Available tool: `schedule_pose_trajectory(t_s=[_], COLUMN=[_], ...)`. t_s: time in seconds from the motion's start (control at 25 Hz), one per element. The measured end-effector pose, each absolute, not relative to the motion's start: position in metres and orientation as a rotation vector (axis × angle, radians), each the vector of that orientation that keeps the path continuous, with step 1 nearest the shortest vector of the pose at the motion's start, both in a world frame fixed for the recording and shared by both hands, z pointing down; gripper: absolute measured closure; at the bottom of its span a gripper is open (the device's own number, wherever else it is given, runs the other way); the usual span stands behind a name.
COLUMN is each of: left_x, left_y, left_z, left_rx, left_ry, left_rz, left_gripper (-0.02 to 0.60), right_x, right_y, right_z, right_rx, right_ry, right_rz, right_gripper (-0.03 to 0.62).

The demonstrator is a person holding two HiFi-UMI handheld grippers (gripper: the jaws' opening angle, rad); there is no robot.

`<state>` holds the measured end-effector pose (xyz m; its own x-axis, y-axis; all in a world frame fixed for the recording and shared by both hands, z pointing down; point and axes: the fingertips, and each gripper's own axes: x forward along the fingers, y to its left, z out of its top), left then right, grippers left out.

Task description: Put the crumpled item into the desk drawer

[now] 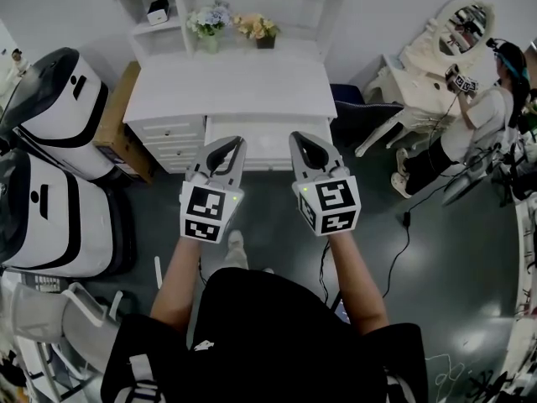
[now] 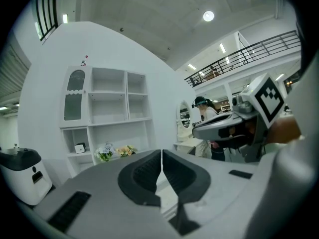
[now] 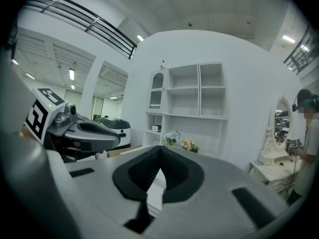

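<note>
Head view: left gripper (image 1: 237, 143) partly hides desk drawer (image 1: 267, 145).

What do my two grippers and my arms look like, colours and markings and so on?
The left gripper and the right gripper both have pale grey tapered shells with black ribbed pads on the inner faces. Each carries a white marker cube printed with black square patterns. The person wears a black short-sleeved top.
</note>
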<state>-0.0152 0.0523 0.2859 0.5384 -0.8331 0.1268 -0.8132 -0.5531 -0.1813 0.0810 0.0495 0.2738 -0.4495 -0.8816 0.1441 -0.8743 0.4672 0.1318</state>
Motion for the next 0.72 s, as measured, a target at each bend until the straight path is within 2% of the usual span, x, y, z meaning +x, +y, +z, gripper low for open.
schedule_pose_trajectory(t_s=[0.72], left_x=[-0.014], left_y=[0.094], left_z=[0.285], left_rx=[-2.664], left_ry=[1.476], left_rz=[-0.262], left_gripper=[0.571], right_x=[0.084], right_y=[0.091], right_z=[0.279], right_rx=[1.516], right_ry=[-2.519], right_rz=[-0.058], right_gripper=[0.599])
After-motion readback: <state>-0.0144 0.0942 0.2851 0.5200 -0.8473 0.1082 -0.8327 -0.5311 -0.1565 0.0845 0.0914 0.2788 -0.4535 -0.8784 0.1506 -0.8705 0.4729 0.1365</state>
